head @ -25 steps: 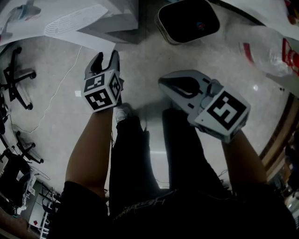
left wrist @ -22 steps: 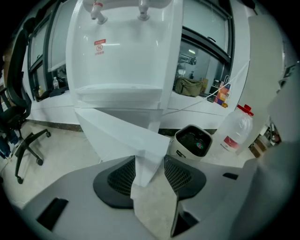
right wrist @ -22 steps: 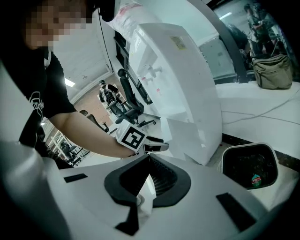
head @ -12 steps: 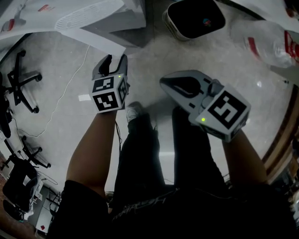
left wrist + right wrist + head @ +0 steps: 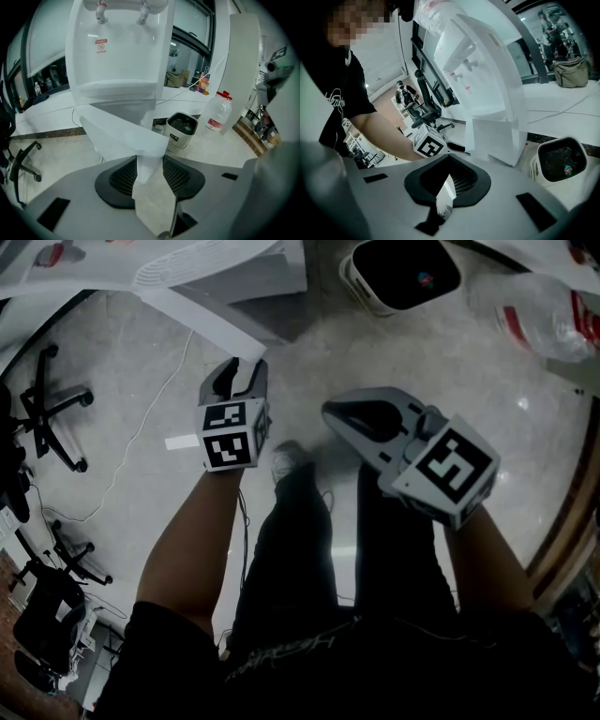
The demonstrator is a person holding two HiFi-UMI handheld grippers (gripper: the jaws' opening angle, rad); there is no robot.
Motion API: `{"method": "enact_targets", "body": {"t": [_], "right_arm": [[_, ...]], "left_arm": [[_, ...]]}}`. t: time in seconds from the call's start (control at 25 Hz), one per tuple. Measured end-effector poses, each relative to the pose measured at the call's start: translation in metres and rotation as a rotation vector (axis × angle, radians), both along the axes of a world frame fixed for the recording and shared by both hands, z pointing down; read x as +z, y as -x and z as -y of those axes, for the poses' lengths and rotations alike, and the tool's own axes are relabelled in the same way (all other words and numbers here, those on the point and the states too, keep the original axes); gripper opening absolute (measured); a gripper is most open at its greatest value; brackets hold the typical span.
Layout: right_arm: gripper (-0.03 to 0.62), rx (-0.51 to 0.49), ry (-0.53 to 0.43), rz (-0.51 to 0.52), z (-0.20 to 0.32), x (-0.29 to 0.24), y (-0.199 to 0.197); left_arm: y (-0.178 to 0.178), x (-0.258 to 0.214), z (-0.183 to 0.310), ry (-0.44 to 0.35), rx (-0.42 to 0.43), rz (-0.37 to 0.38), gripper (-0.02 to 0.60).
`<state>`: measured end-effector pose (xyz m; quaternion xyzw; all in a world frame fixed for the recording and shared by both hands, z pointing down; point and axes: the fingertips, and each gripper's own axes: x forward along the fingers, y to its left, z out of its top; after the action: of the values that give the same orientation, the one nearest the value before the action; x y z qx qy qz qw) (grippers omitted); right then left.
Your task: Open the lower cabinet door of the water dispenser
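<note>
The white water dispenser (image 5: 225, 273) (image 5: 117, 56) stands at the top of the head view. Its lower cabinet door (image 5: 202, 315) (image 5: 122, 133) is swung out towards me. My left gripper (image 5: 242, 369) (image 5: 150, 161) is at the door's free lower corner. Its jaws are closing, with the door's edge filling the gap between the pads. My right gripper (image 5: 342, 411) (image 5: 446, 180) hovers to the right of the door, over the floor, touching nothing. Its jaws are a narrow gap apart and hold nothing. The right gripper view shows the dispenser (image 5: 487, 70), the open door (image 5: 494, 138) and the left gripper's marker cube (image 5: 429, 143).
A small white bin with a dark top (image 5: 405, 273) (image 5: 182, 129) (image 5: 558, 161) sits right of the dispenser. Beyond it lies a clear plastic water jug (image 5: 548, 310) (image 5: 218, 112). Office chairs (image 5: 56, 418) stand at the left, a cable (image 5: 141, 427) crosses the floor, and my shoe (image 5: 286, 465) is below the door.
The left gripper has moved right and nearer along with the door's corner, and the door has swung further out. The right gripper stays at about the same spot in the picture.
</note>
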<state>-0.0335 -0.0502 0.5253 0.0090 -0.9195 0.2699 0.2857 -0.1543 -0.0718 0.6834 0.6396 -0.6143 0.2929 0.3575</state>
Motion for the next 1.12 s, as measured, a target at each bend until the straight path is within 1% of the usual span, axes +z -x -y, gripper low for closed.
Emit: {"method": "enact_targets", "body": {"t": [0.36, 0.52, 0.72, 0.84, 1.12], "right_arm": [[0.012, 0.017, 0.010, -0.011, -0.028, 0.000, 0.025], [0.012, 0.025, 0.008, -0.010, -0.035, -0.001, 0.036], [0.012, 0.023, 0.010, -0.007, -0.048, 0.001, 0.047], [0.012, 0.016, 0.013, -0.009, -0.054, 0.002, 0.055], [0.012, -0.005, 0.016, -0.016, -0.066, 0.006, 0.072]], "left_arm": [[0.013, 0.000, -0.026, 0.014, 0.034, -0.010, 0.148], [0.018, 0.000, -0.037, 0.018, 0.072, 0.001, 0.119], [0.024, 0.001, -0.049, 0.022, 0.133, 0.021, 0.105], [0.030, 0.001, -0.055, 0.021, 0.176, 0.034, 0.104], [0.047, 0.001, -0.073, 0.026, 0.233, 0.045, 0.100]]}}
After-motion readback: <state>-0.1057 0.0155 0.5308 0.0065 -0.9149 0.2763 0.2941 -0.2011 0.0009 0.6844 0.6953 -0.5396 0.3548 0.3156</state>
